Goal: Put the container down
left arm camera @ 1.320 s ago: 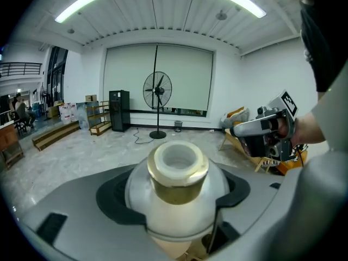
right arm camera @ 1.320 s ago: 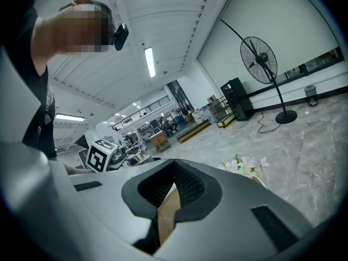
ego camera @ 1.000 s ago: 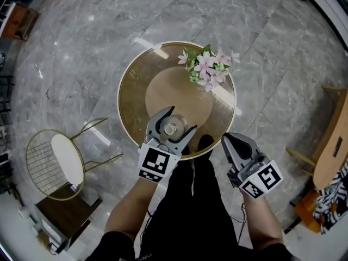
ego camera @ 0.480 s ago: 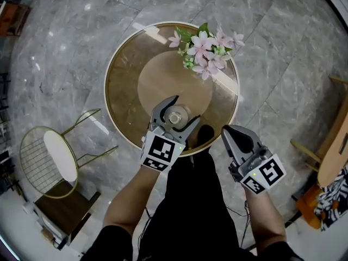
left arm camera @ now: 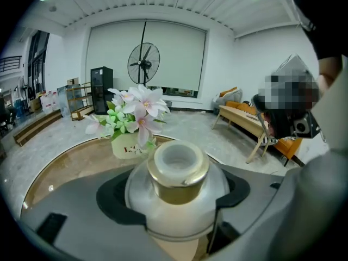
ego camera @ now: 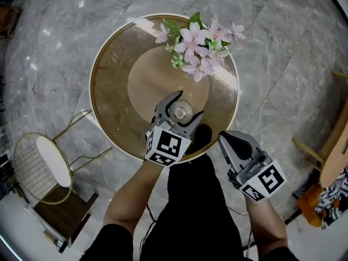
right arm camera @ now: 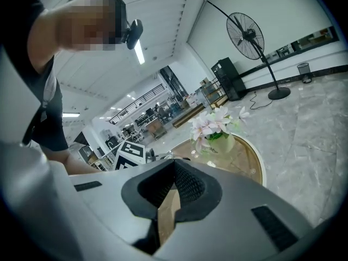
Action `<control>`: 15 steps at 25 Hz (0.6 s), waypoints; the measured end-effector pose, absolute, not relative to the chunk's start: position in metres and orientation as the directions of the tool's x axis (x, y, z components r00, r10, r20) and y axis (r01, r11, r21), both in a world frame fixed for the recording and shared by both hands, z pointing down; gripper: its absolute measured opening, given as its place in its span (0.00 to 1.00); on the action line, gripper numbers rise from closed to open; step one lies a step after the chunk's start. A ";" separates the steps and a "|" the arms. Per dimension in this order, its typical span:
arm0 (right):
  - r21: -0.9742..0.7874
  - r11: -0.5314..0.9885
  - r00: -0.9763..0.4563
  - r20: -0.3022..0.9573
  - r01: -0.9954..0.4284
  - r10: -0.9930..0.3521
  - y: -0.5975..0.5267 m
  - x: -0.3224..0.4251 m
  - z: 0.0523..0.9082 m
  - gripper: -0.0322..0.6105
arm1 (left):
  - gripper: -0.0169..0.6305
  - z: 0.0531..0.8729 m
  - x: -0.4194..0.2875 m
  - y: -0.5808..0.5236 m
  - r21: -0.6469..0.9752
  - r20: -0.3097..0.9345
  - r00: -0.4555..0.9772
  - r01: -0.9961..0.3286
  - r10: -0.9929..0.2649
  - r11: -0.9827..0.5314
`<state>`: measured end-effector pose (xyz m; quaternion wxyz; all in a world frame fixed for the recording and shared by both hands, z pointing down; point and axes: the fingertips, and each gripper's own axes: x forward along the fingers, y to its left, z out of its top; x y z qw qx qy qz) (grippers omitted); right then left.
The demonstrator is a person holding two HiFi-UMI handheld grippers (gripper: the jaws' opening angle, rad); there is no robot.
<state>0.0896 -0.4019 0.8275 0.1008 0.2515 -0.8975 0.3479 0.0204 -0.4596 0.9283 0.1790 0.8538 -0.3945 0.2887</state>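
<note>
The container (ego camera: 180, 112) is a small round glass bottle with a gold neck (left arm camera: 177, 177) and a white open mouth. My left gripper (ego camera: 187, 105) is shut on the container, its dark pads (left arm camera: 115, 196) pressing on the glass from both sides. It holds the bottle over the near part of the round glass-topped table (ego camera: 111, 91); whether the bottle touches the top is hidden. My right gripper (ego camera: 226, 138) hangs off the table's near right edge, shut (right arm camera: 173, 185) and holding nothing.
A pot of pink flowers (ego camera: 197, 43) stands at the table's far side, and shows ahead of both grippers (left arm camera: 133, 110) (right arm camera: 215, 125). A gold wire chair (ego camera: 41, 162) stands at the left on the marble floor. A wooden bench (ego camera: 334, 156) lies at the right edge.
My left gripper has carried the container farther in over the table, toward the flowers. The right gripper has stayed almost where it was, still shut.
</note>
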 end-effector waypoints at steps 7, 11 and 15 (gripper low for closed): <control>-0.580 0.628 -0.855 0.369 -0.518 -0.364 -0.405 0.096 0.843 0.07 | 0.56 0.961 0.033 -0.471 0.062 0.653 0.510 -0.772 -0.560 -0.632; -0.582 0.634 -0.860 0.362 -0.509 -0.359 -0.408 0.096 0.841 0.07 | 0.56 0.967 0.037 -0.473 0.044 0.659 0.507 -0.763 -0.556 -0.644; -0.584 0.636 -0.863 0.354 -0.504 -0.360 -0.409 0.095 0.840 0.07 | 0.56 0.973 0.039 -0.476 0.023 0.660 0.503 -0.756 -0.558 -0.654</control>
